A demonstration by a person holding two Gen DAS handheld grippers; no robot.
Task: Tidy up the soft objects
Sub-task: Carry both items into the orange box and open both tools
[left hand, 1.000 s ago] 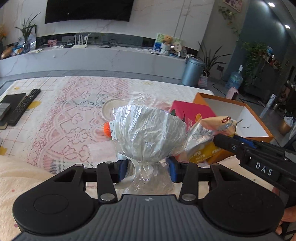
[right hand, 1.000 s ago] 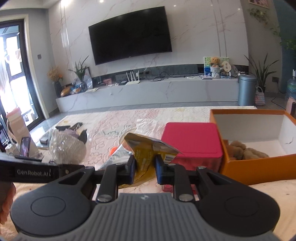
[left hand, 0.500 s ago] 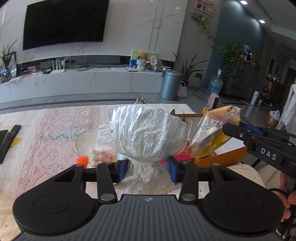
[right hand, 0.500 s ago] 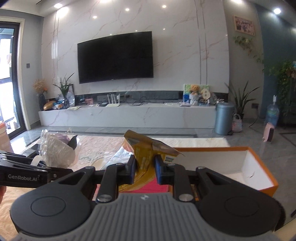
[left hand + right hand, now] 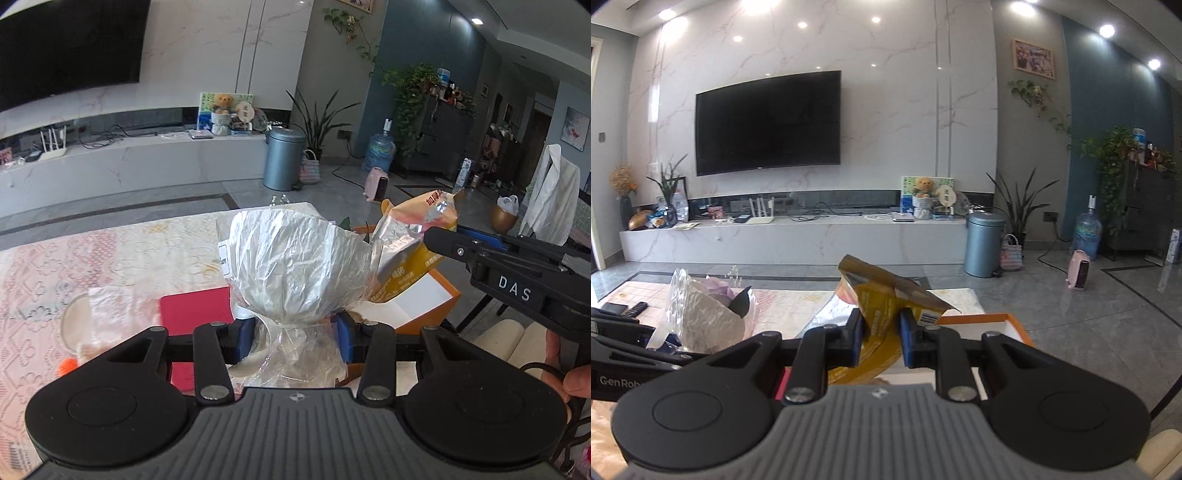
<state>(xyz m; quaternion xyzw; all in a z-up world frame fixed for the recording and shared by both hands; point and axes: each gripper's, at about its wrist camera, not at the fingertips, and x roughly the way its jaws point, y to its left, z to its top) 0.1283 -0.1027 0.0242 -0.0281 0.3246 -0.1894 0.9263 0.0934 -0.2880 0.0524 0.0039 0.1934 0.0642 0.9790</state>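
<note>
My left gripper (image 5: pixel 295 341) is shut on the tied neck of a crinkled clear plastic bag (image 5: pixel 295 266) with something pale inside, held up over the table. That same plastic bag (image 5: pixel 701 317) shows at the left of the right wrist view. My right gripper (image 5: pixel 881 339) is shut on a yellow foil snack bag (image 5: pixel 882 295), whose silver inner side shows. From the left wrist view the snack bag (image 5: pixel 410 240) hangs just right of the plastic bag, above the orange box (image 5: pixel 424 299). The orange box (image 5: pixel 990 321) with white inside lies just beyond my right fingertips.
A pink-red box (image 5: pixel 195 310) sits on the lace-patterned tablecloth (image 5: pixel 110 258) beside the orange box. A small orange thing (image 5: pixel 66 367) lies at the lower left. Remotes (image 5: pixel 635 308) rest at the table's far left. A person's hand (image 5: pixel 576 376) holds the right tool.
Both grippers have swung to the right and risen a little with their bags still held. The orange box has come from the right side to below and ahead of them.
</note>
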